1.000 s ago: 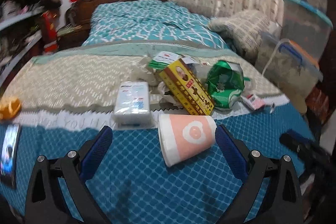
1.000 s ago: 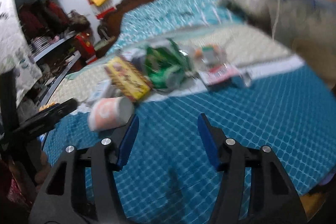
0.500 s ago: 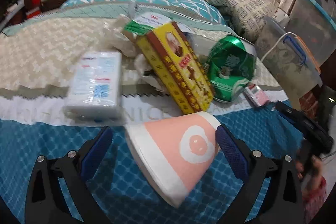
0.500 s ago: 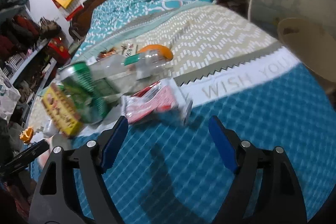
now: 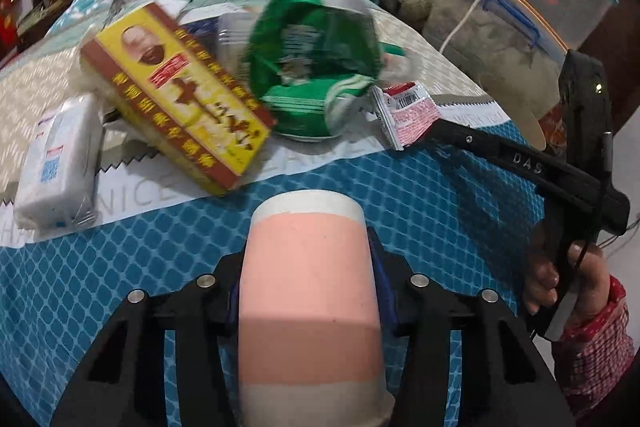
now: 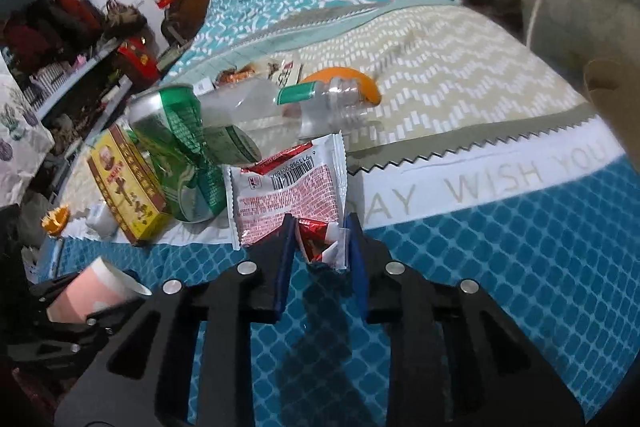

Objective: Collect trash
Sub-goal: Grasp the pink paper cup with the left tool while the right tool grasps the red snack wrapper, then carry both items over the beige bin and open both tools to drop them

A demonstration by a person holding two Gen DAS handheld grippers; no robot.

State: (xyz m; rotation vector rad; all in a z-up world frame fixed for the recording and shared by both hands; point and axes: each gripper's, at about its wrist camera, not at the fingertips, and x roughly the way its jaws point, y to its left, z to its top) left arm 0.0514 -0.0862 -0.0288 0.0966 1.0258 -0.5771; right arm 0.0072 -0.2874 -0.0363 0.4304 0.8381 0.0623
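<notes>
A pink paper cup (image 5: 308, 287) lies on the blue blanket, lengthwise between the fingers of my left gripper (image 5: 307, 259). Its jaws are closing and the blue pads press on the cup's sides. The same cup (image 6: 88, 295) shows at the lower left of the right wrist view. A red and white snack wrapper (image 6: 288, 191) lies beside a crushed green can (image 6: 180, 147). My right gripper (image 6: 320, 239) is closing and pinches the wrapper's crumpled near end. In the left wrist view that gripper (image 5: 436, 131) reaches the wrapper (image 5: 408, 111) from the right.
More litter lies on the bed: a yellow box (image 5: 180, 95), a white tissue pack (image 5: 56, 163), a clear plastic bottle (image 6: 280, 107) and orange peel (image 6: 360, 79). A person's hand (image 5: 560, 279) holds the right gripper. Plastic storage bins (image 5: 520, 27) stand along the right.
My left gripper came forward and down over the pink cup and closed on it. My right gripper swung over to the snack wrapper and closed on its near end.
</notes>
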